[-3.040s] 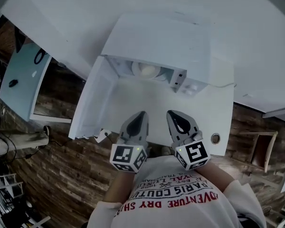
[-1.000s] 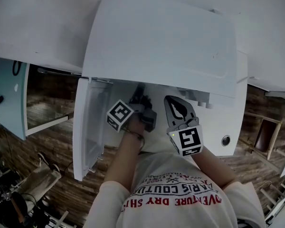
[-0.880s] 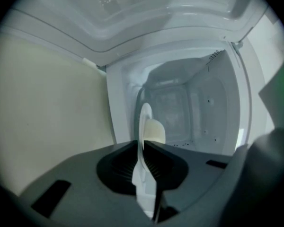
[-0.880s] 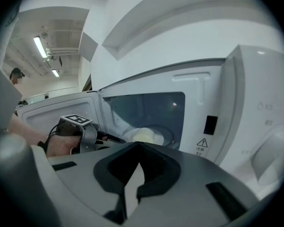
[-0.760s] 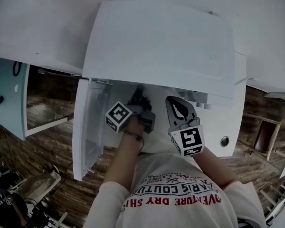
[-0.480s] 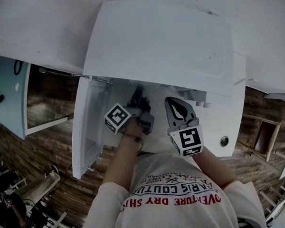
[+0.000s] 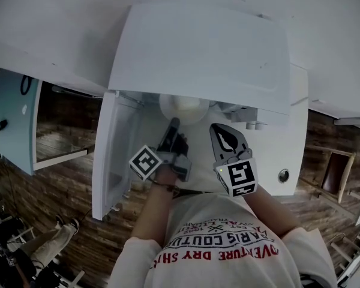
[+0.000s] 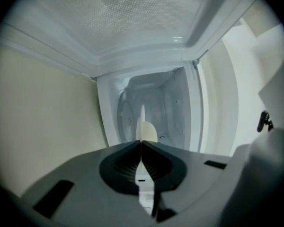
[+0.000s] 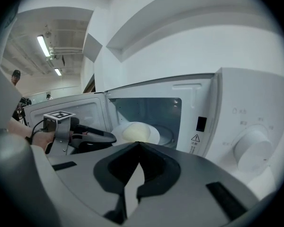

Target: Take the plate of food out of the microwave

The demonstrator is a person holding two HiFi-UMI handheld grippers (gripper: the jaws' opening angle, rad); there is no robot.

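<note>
Extraction under way: the left tongs pinch the rim of the plate of food, sitting at the microwave mouth, upper centre. Alongside, the right tongs are closed, empty. Next, likely: draw it out level.

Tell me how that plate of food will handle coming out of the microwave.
The plate looks rigid, so it shouldn't flex. Pinched at one rim by the left tool, it may droop or slip. The mounded food could slide if tilted.
</note>
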